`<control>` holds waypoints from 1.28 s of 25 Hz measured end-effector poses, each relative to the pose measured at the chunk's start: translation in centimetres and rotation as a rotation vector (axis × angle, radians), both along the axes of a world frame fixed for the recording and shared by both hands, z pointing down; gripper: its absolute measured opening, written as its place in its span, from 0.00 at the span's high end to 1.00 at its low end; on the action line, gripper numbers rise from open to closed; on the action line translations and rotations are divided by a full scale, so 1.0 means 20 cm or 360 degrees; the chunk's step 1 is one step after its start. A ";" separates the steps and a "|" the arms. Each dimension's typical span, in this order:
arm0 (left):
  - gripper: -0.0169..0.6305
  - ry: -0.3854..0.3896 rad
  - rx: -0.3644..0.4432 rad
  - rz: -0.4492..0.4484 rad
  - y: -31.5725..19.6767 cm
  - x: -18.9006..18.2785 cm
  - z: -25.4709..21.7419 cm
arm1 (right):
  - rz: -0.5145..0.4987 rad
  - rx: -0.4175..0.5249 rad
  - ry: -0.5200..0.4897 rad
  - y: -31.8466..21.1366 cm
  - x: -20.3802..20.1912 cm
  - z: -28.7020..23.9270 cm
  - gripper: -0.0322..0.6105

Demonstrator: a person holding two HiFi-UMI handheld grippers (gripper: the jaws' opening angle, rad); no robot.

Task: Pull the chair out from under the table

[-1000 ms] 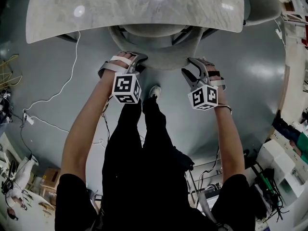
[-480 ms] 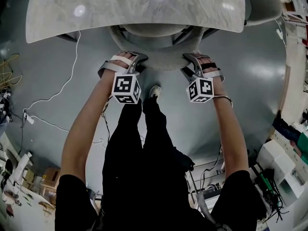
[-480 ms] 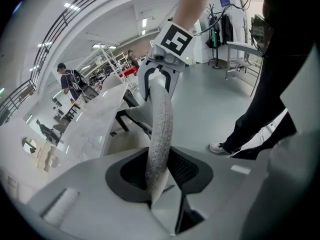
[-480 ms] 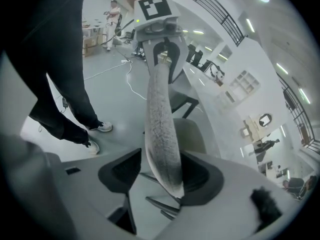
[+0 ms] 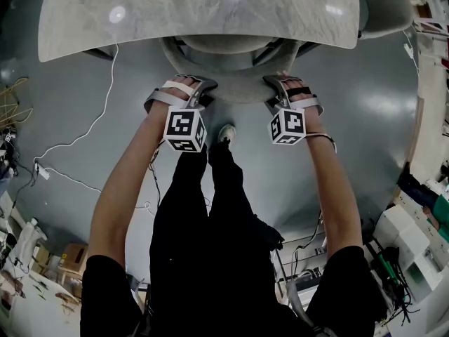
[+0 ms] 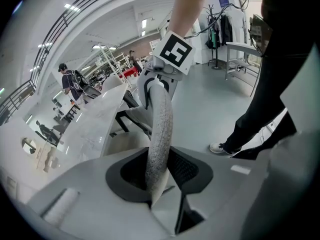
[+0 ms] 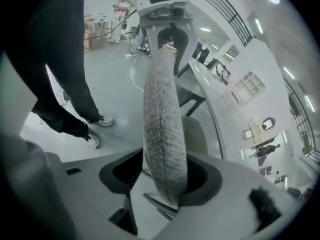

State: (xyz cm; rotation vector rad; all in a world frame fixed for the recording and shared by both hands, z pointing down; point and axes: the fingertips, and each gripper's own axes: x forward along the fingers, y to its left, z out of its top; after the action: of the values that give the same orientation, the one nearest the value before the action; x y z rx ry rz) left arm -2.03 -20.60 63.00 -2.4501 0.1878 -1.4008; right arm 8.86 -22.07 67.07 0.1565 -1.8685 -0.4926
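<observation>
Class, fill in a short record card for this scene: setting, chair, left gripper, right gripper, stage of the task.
setting: grey floor, pale stone-look table
chair: seat tucked under the table, padded back rim facing outward
left gripper: shut on the chair's back rim
right gripper: jaws have just been opening; they straddle the same rim without pressing it
stage: chair not yet pulled out

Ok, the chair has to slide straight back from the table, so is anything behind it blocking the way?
Only the person's own legs and shoe, which stand right behind the chair backrest. The white cable lies on the floor off to the left, outside that path.
</observation>
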 end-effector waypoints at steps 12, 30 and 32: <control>0.80 0.0006 -0.0007 0.0012 0.00 0.00 0.00 | -0.0149 -0.0032 0.0113 0.01 0.00 0.01 0.75; 0.80 -0.0011 -0.0044 -0.0030 0.01 0.01 0.00 | -0.0162 -0.0118 0.0166 0.03 0.01 0.02 0.79; 0.81 -0.0015 -0.0049 -0.0030 0.01 0.02 -0.01 | -0.0164 -0.0119 0.0168 0.03 0.02 0.01 0.79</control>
State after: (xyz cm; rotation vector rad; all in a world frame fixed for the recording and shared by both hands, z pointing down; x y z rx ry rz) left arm -1.70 -20.32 62.87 -2.4724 0.1890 -1.4331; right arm 9.17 -21.46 67.30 -0.0156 -1.7949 -0.4916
